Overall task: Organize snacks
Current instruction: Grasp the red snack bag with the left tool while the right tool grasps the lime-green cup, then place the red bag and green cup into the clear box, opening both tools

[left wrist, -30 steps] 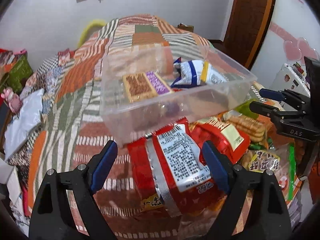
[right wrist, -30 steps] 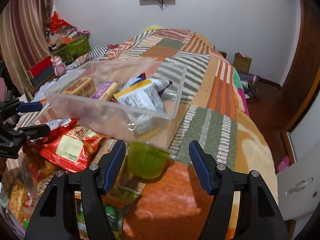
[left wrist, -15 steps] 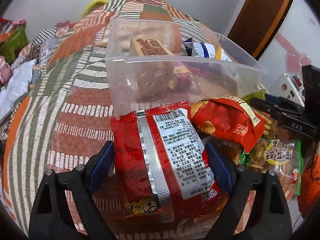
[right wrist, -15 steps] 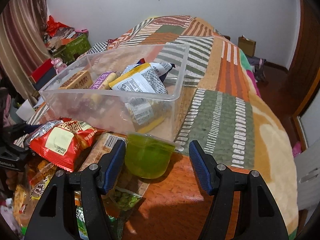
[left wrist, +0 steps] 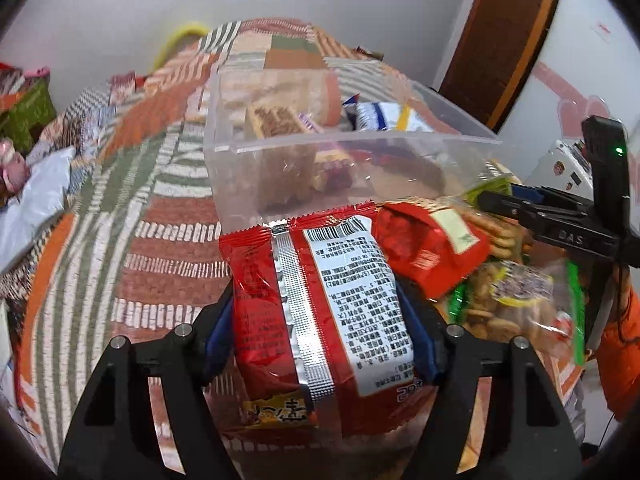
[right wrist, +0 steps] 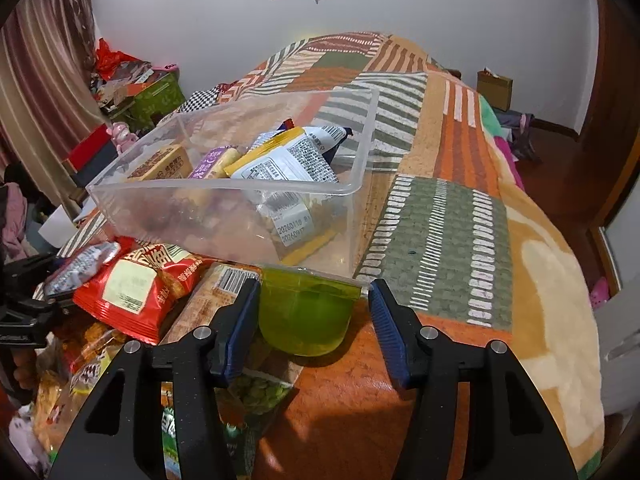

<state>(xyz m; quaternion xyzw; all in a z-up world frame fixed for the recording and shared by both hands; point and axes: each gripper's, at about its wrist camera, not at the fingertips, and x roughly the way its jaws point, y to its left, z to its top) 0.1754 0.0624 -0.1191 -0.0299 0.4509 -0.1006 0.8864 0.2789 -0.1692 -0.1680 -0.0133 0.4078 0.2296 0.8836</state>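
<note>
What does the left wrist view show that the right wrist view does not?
Only the left wrist view shows the left tool shut on the red snack bag, with the bag's printed back label facing the camera, and the brown door.

Only the right wrist view shows the right tool open around the green cup, which sits on the bed, and the curtain.

Both show the clear bin with packets inside, the patchwork blanket, and a second red bag by the bin.
</note>
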